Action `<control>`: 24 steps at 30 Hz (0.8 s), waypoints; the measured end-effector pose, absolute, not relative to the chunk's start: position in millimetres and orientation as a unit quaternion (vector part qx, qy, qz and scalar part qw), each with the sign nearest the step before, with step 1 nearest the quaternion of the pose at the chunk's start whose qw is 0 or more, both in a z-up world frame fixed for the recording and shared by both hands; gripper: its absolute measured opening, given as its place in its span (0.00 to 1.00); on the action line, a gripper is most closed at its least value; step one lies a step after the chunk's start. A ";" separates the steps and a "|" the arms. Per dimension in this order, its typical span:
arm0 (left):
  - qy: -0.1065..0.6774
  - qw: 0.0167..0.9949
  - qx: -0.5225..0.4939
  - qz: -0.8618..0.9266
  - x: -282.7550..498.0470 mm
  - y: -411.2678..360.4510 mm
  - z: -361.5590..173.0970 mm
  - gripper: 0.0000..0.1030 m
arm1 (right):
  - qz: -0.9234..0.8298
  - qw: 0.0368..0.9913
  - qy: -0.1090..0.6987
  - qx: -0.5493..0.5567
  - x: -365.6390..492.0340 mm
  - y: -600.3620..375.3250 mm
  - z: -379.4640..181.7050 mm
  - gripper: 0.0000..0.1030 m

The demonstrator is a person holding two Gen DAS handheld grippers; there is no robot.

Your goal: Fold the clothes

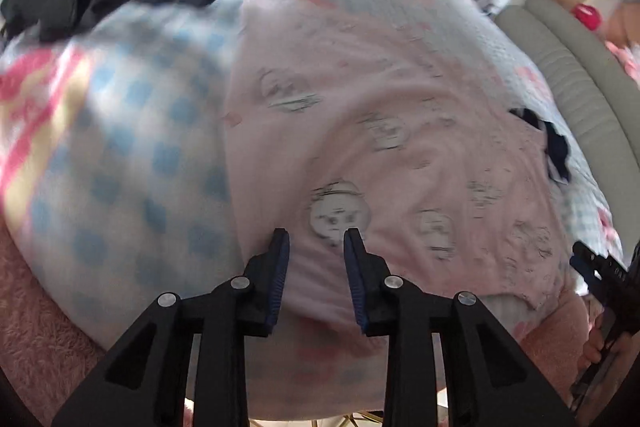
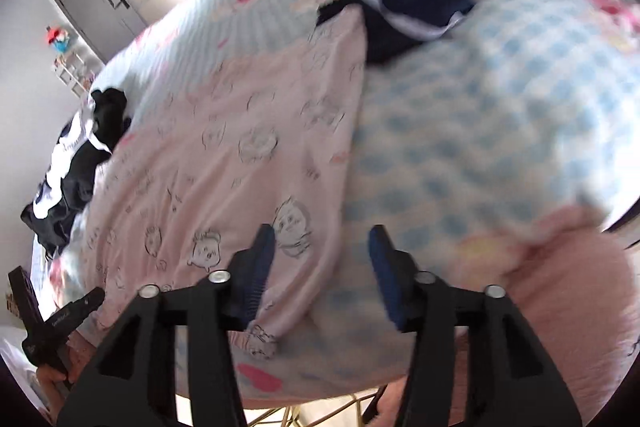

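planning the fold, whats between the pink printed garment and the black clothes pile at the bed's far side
Nothing: the pink garment meets the black pile directly in the right wrist view.

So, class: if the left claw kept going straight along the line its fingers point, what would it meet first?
Most likely the pink garment with cartoon faces, spread on the bed. The left claw stands open, nothing between its jaws, and one printed face lies just past the tips. How far off the cloth is stays unclear.

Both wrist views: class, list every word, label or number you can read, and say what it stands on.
No text reads clearly.
Left tongs: small white lettering on a black arm, too small to read.
Right tongs: white marks, too blurred to read.
Pink garment: cartoon faces only, no words.
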State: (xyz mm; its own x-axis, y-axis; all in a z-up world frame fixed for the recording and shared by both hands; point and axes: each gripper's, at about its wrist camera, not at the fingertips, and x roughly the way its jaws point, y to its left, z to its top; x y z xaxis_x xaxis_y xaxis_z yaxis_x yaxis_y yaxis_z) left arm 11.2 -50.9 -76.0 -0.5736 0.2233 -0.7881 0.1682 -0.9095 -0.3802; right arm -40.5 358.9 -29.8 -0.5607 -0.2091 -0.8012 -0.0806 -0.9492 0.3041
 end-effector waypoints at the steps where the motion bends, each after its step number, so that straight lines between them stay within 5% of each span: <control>1: -0.208 0.041 -0.448 0.868 9.8 -40.7 -70.5 0.30 | -0.872 0.047 -0.156 0.462 -37.9 358.3 -25.4 0.52; 11: -0.139 0.156 -0.449 0.869 -29.0 29.4 -56.6 0.30 | -0.853 0.025 -0.153 0.498 -38.1 355.8 -39.6 0.52; 15: -0.107 0.118 -0.472 0.867 -41.2 74.4 -72.2 0.30 | -0.828 0.030 -0.164 0.535 -45.2 355.0 -64.7 0.50; 24: -0.158 0.148 -0.466 0.858 -15.1 48.8 -79.0 0.34 | -0.836 0.037 -0.168 0.521 -38.4 355.2 -61.0 0.52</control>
State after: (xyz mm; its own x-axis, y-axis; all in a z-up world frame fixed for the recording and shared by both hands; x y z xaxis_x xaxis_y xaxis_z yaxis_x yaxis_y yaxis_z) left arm -15.1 48.8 -79.0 -0.5213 0.4006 -0.7535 -0.1058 -0.9065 -0.4088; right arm -38.4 355.2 -61.0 -0.4534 -0.2375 -0.8591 -0.1133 -0.9407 0.3198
